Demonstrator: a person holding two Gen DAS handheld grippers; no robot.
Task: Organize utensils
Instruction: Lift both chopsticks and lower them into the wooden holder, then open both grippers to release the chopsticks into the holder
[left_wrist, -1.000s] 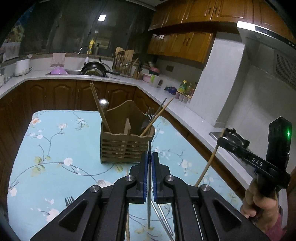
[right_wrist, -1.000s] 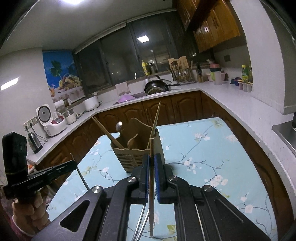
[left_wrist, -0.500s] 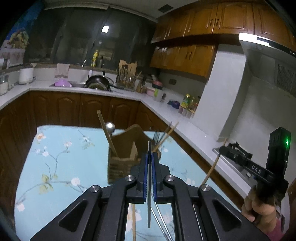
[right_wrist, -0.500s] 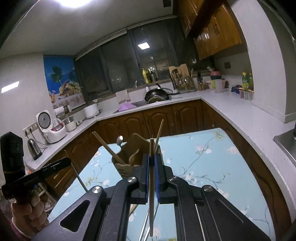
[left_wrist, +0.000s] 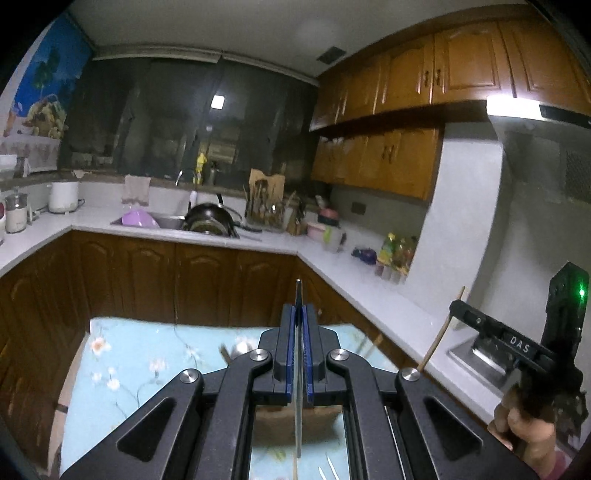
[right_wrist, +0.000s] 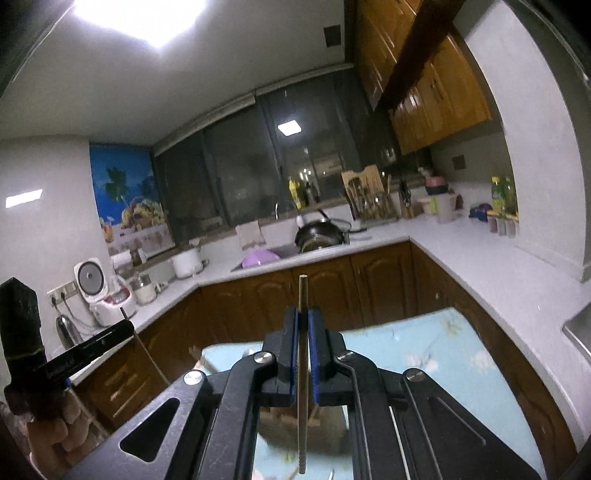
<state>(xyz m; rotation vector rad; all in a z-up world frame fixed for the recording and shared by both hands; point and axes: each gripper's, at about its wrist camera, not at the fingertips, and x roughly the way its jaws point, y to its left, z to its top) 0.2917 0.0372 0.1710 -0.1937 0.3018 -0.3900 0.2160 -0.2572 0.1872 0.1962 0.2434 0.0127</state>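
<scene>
Between left gripper (left_wrist: 298, 345) fingers, clamped: thin metal utensil (left_wrist: 297, 406), upright. Between right gripper (right_wrist: 303, 347) fingers, pinched: wooden chopstick (right_wrist: 302, 354). Below both, above floral tabletop (left_wrist: 147, 354): blurred wooden holder (left_wrist: 291, 421).

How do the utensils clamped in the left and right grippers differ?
The left gripper holds a thin, grey metal utensil, seen edge-on; the right gripper holds a rounder, tan wooden chopstick. The chopstick has a ridged lower end; the metal utensil's lower end looks plain. Both stand upright, pinched between shut blue pads, poking above the fingertips.
</scene>
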